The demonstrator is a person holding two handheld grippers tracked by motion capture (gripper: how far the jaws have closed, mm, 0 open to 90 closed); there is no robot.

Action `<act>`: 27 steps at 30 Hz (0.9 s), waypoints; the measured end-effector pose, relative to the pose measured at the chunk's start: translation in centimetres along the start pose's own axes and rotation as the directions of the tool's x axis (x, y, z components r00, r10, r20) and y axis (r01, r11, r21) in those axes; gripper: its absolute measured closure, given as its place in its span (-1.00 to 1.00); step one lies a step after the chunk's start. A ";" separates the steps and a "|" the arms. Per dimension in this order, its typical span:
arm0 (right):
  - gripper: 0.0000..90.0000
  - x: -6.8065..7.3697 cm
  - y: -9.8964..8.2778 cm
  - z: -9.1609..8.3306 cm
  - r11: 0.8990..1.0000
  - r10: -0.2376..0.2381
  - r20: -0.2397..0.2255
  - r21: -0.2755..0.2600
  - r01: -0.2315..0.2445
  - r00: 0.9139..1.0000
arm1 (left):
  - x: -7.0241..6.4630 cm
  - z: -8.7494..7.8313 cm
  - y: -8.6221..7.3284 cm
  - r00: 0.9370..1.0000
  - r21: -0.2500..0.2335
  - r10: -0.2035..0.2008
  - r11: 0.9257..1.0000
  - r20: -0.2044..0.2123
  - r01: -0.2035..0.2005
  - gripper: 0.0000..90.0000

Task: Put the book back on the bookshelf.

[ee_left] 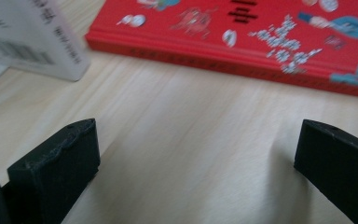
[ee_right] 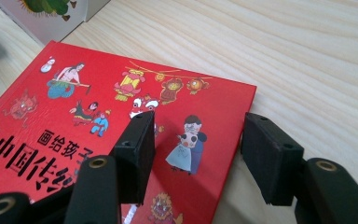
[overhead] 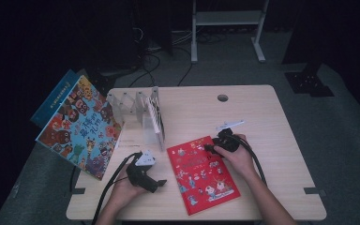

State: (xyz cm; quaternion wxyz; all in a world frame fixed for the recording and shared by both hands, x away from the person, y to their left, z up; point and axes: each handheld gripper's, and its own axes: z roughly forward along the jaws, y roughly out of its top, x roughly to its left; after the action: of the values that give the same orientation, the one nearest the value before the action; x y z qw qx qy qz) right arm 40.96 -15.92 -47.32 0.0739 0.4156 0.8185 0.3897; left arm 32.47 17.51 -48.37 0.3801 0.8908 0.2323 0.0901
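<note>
red book lies flat, near-centre of table | looks thin, stiff, glossy so probably slippery, we'd pinch its far right edge | right gripper jaws apart over that corner, nothing clamped | left gripper jaws wide apart, near left of book

Both forearms come in from the bottom of the frame. The left gripper sits at lower centre-left, jaws spread wide and pointing right. The right gripper, right of centre, points left with jaws partly apart, the hand wrapped around it.
</note>
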 end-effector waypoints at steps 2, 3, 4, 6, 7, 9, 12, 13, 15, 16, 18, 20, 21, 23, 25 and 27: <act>-0.01 0.1 0.2 0.0 1.000 -0.008 0.004 0.006 0.008 1.000 | -0.5 0.2 0.3 1.000 -0.001 0.001 1.000 0.020 -0.001 -1.00; -0.01 0.1 0.2 -0.1 1.000 -0.012 0.005 0.007 0.012 1.000 | -0.8 0.4 0.5 1.000 0.009 0.012 1.000 0.023 -0.012 -1.00; -0.02 0.1 0.2 -0.2 1.000 -0.013 0.003 0.007 0.013 1.000 | -1.1 0.5 0.6 1.000 0.010 0.022 1.000 0.022 -0.022 -1.00; -0.02 0.3 0.2 -0.6 1.000 -0.014 -0.008 0.001 0.014 1.000 | -1.6 0.8 0.9 0.999 0.021 0.040 0.999 0.026 -0.041 -1.00; -0.02 0.4 0.2 -0.9 1.000 -0.017 -0.008 -0.003 0.017 1.000 | -1.8 0.9 1.1 0.999 0.022 0.043 0.999 0.028 -0.044 -1.00; -0.02 0.6 0.2 -1.4 1.000 -0.027 -0.006 0.007 0.027 1.000 | -2.2 1.3 1.4 0.998 0.029 0.061 0.998 0.033 -0.062 -1.00; -0.01 0.7 0.0 -2.1 0.999 -0.031 -0.009 0.015 0.031 0.999 | -2.8 1.7 1.7 0.996 0.039 0.082 0.996 0.030 -0.083 -1.00; -0.01 0.8 -0.1 -2.2 0.999 -0.035 -0.010 0.021 0.035 0.999 | -3.0 1.8 1.8 0.996 0.040 0.084 0.996 0.032 -0.086 -1.00; -0.01 0.7 -0.3 -2.5 0.999 -0.038 -0.009 0.031 0.038 0.999 | -3.2 2.1 2.0 0.996 0.036 0.086 0.996 0.031 -0.087 -1.00; 0.00 0.7 -0.4 -2.7 0.999 -0.037 -0.008 0.037 0.037 0.999 | -3.4 2.2 2.1 0.996 0.035 0.084 0.996 0.031 -0.085 -1.00; 0.00 0.7 -0.5 -3.0 0.998 -0.042 -0.004 0.047 0.042 0.999 | -3.5 2.3 2.3 0.996 0.031 0.080 0.996 0.036 -0.081 -1.00; 0.00 0.6 -0.6 -3.5 0.998 -0.039 -0.004 0.048 0.039 0.999 | -3.5 2.5 2.3 0.996 0.024 0.082 0.996 0.038 -0.083 -1.00; 0.00 0.5 -0.6 -3.7 0.998 -0.038 -0.007 0.049 0.038 0.999 | -3.5 2.5 2.3 0.996 0.021 0.085 0.996 0.039 -0.086 -1.00; 0.00 0.4 -0.7 -4.2 0.998 -0.040 -0.010 0.053 0.040 0.999 | -3.6 2.7 2.5 0.996 0.021 0.084 0.996 0.040 -0.085 -1.00; -0.01 0.3 -0.8 -4.6 0.998 -0.044 -0.015 0.053 0.045 0.999 | -3.7 3.0 2.7 0.996 0.018 0.079 0.997 0.038 -0.079 -1.00; -0.02 0.3 -0.9 -5.0 0.997 -0.045 -0.011 0.060 0.046 0.999 | -3.7 3.3 3.0 0.997 0.019 0.073 0.997 0.031 -0.074 -1.00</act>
State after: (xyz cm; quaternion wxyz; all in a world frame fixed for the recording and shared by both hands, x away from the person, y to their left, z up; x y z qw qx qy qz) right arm 37.99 -18.95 -44.49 0.0663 0.3971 0.8393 0.3653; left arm 31.36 11.76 -48.42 0.3711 0.9037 0.1945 0.0883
